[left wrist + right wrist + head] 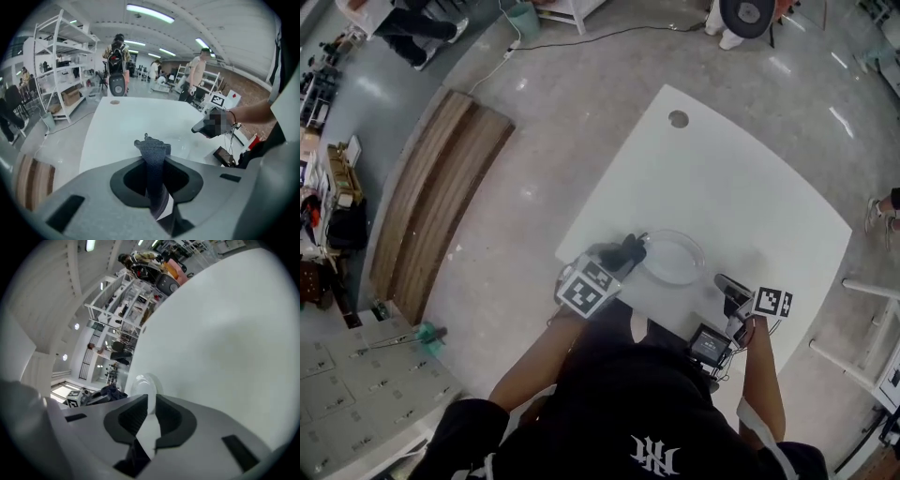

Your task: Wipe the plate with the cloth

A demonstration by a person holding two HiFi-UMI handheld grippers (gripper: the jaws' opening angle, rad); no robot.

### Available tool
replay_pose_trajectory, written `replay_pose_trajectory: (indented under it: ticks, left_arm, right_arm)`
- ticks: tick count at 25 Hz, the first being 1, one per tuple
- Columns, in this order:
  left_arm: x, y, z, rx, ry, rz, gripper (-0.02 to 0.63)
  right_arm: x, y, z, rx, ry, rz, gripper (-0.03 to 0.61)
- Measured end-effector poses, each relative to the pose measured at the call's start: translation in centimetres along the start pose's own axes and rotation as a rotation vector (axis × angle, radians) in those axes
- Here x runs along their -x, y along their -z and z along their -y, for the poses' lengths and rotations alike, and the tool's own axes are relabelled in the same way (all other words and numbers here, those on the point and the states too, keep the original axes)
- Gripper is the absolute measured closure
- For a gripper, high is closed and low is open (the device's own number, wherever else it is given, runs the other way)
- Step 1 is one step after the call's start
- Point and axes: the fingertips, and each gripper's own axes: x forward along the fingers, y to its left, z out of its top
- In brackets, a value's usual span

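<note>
left gripper [153, 164] is clamped on the cloth [153, 149]. right gripper [150, 404] pinches the plate [144, 383] rim, over the table [741, 187]. the cloth seems to touch the plate.

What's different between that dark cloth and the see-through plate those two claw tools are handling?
The dark grey woven cloth is opaque and crumpled. The round clear glass plate is see-through and smooth. The cloth is bunched up and clamped in the left gripper, while the plate rests on the white table with its rim pinched by the right gripper. Each is held by one gripper.
</note>
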Motion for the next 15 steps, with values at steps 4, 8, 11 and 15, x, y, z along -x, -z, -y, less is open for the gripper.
replay_pose_trajectory:
  ticks: [4, 8, 11, 15]
  left_arm:
    - [2.7, -1.7, 0.6, -0.011, 0.082, 0.130, 0.563]
    - [3.8, -2.4, 3.0, -0.062, 0.193, 0.174, 0.563]
    - [5.4, -3.4, 4.7, -0.072, 0.291, 0.231, 0.563]
    - [7.8, -5.9, 7.4, -0.026, 0.389, 0.325, 0.563]
  right_arm:
    - [4.5, -2.6, -7.2, 0.151, -0.226, 0.262, 0.562]
    - [7.1, -3.3, -15.4, 0.387, -0.337, 0.433, 0.574]
    - [7.6, -2.2, -21.0, 0.486, -0.397, 0.484, 0.574]
    - [7.8, 0.3, -24.6, 0.608, -0.387, 0.443, 0.574]
